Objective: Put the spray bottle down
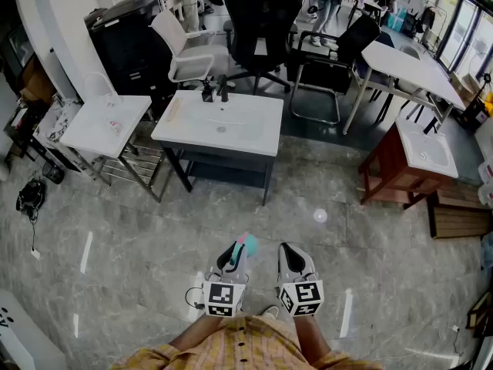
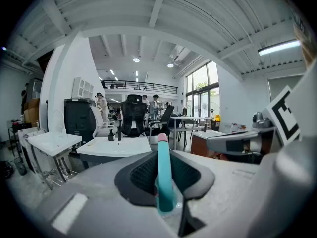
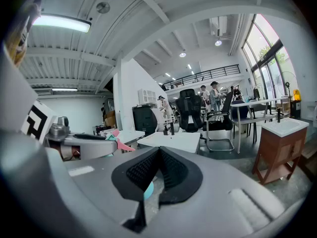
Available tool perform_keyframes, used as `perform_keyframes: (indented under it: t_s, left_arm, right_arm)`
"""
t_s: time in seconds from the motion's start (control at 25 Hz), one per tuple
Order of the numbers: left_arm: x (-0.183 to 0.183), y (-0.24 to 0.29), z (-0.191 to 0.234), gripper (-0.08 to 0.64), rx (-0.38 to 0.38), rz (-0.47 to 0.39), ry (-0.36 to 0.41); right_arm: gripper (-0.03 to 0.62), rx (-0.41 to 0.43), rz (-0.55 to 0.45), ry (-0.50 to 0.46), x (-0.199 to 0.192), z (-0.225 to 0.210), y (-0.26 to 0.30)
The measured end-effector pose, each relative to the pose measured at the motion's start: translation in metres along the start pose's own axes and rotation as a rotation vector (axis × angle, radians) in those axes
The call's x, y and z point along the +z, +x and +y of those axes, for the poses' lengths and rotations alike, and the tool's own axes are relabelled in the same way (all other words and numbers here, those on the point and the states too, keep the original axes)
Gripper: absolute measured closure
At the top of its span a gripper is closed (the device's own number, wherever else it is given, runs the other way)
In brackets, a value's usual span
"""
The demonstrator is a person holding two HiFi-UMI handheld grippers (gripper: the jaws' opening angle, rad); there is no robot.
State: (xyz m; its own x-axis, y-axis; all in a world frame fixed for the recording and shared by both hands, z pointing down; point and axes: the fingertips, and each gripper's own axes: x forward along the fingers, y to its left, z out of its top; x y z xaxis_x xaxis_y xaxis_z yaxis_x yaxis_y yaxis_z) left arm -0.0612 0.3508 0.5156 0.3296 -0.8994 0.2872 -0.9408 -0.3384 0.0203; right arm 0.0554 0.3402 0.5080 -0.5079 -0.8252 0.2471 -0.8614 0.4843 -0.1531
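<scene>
Operator: Clearance around me, please (edges first).

Legend: Grey marbled floor (image 1: 115, 245) stretches open to your left, to your right and ahead of both grippers. Ahead, well apart from you, the near edge of a white basin table (image 1: 219, 141) runs across your path. A smaller white basin stand (image 1: 104, 122) sits just beside it on your left. A wooden-framed basin (image 1: 416, 156) stands off to your right. Black office chairs (image 1: 262, 21) stand behind the table.

Operator: And the spray bottle?

Legend: The spray bottle (image 2: 164, 175) is teal with a pink tip. In the left gripper view it shows as a narrow bar rising between the dark ribbed pads. Your left gripper (image 1: 235, 251) pinches it from both sides. It hangs over the floor, near your body and well short of the table edge. Your right gripper (image 1: 291, 250) is just beside the left one, its jaws pressed together and empty (its own view shows the pads meeting).

Operator: Any writing to read?

Legend: The print that shows is the black-and-white square patterns on the marker cubes (image 1: 221, 299), one at the rear of each gripper. The bottle's visible side is plain teal.
</scene>
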Motion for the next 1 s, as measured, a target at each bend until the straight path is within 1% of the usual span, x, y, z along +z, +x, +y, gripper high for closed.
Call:
perform_keyframes:
  t_s: [0.24, 0.36, 0.44, 0.72, 0.88, 1.0]
  left_arm:
    - [0.002, 0.001, 0.016, 0.489, -0.019, -0.008, 0.000]
    - [0.008, 0.007, 0.029, 0.489, -0.038, -0.019, 0.003]
    - [0.013, 0.013, 0.039, 0.489, -0.055, -0.031, 0.006]
    - [0.024, 0.028, 0.079, 0.489, -0.095, -0.074, 0.023]
    - [0.030, 0.028, 0.096, 0.489, -0.102, -0.089, 0.025]
    - [0.028, 0.027, 0.099, 0.489, -0.120, -0.089, 0.029]
  right_arm:
    - [0.594, -0.015, -0.009, 0.004, 0.005, 0.013, 0.010]
    - [0.594, 0.000, -0.027, 0.029, 0.013, 0.020, 0.022]
    - [0.593, 0.002, -0.040, 0.022, 0.020, 0.026, 0.031]
    - [0.593, -0.063, -0.094, 0.017, 0.035, 0.041, 0.065]
    - [0.593, -0.078, -0.084, 0.002, 0.036, 0.054, 0.073]
    - [0.592, -0.091, -0.075, -0.012, 0.035, 0.060, 0.075]
